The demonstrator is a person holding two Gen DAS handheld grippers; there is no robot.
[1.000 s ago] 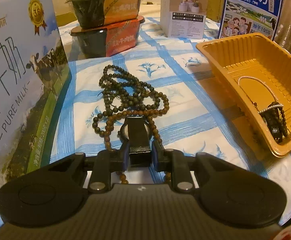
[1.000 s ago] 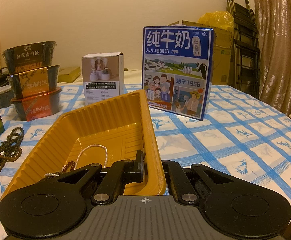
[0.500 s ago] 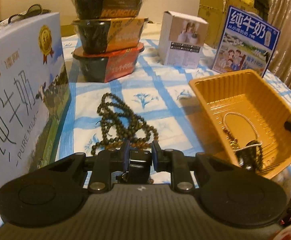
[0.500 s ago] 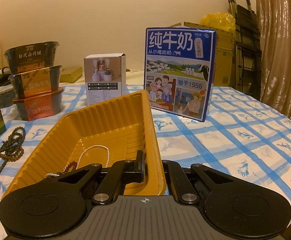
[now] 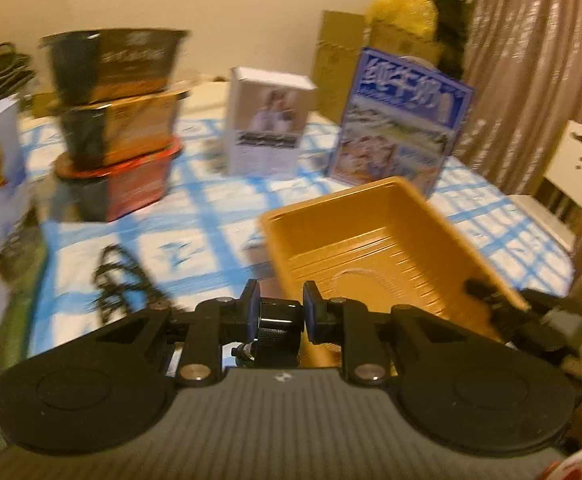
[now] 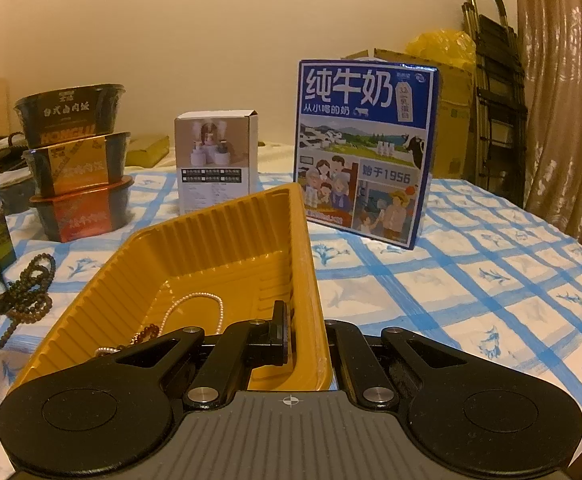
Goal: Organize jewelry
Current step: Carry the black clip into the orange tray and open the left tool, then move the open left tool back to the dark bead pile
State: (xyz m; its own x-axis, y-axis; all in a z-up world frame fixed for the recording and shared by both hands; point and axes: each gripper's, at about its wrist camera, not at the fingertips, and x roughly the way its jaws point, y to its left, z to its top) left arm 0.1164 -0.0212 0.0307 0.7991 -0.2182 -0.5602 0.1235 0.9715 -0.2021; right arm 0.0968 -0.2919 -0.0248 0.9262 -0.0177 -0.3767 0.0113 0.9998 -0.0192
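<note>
Looks like the carry step: a small black cylindrical piece [image 5: 277,322] is clamped in the left tool [image 5: 278,314], held near the orange tray [image 6: 195,248] on the table [image 6: 471,280]. What that piece actually is can't be made out, too blurry. The tray's side wall is gripped by the right tool [image 6: 305,336], probably to steady it. Next, the piece likely needs to be brought over the rim and released inside, beside the pearl strand [image 6: 199,308]. A dark bead necklace [image 6: 27,288] is left on the cloth.
</note>
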